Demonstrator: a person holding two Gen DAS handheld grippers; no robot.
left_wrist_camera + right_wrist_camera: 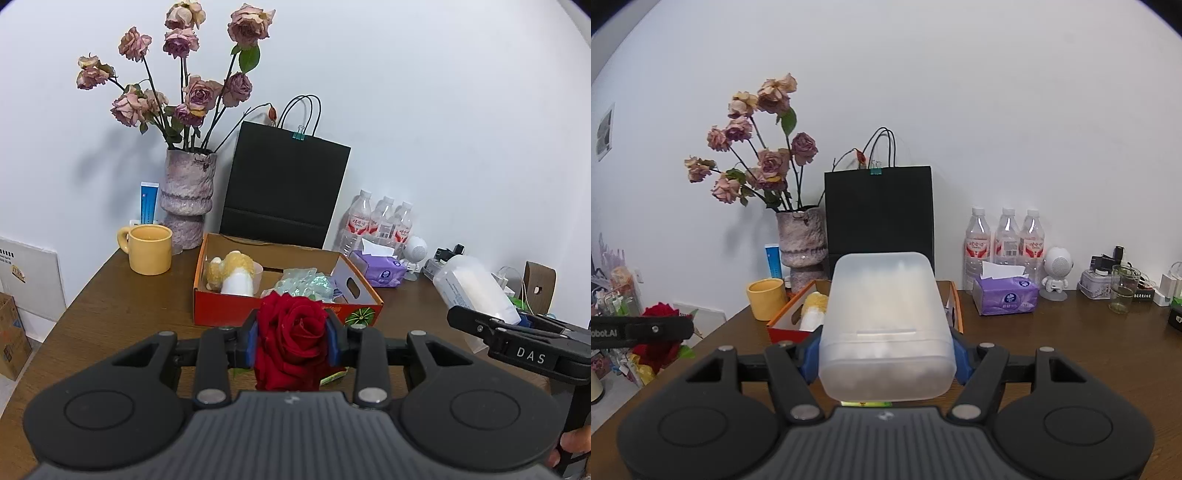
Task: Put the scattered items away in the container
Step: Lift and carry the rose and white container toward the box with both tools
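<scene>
My left gripper [293, 341] is shut on a red rose [291, 332] and holds it just in front of the orange cardboard box [229, 306]. The box holds a yellow-and-white plush item [234, 275] and a crinkled clear bag [306, 284]. My right gripper [884, 354] is shut on a frosted plastic case [884, 325], held above the table before the box [783, 326]. The case also shows in the left wrist view [476, 291], and the rose in the right wrist view [661, 314].
A yellow mug [149, 254], a vase of dried roses [188, 199], a black paper bag [284, 192], water bottles [380, 221] and a purple tissue pack [380, 271] stand behind the box. A small white robot figure [1057, 271] and a glass [1123, 291] stand at the right.
</scene>
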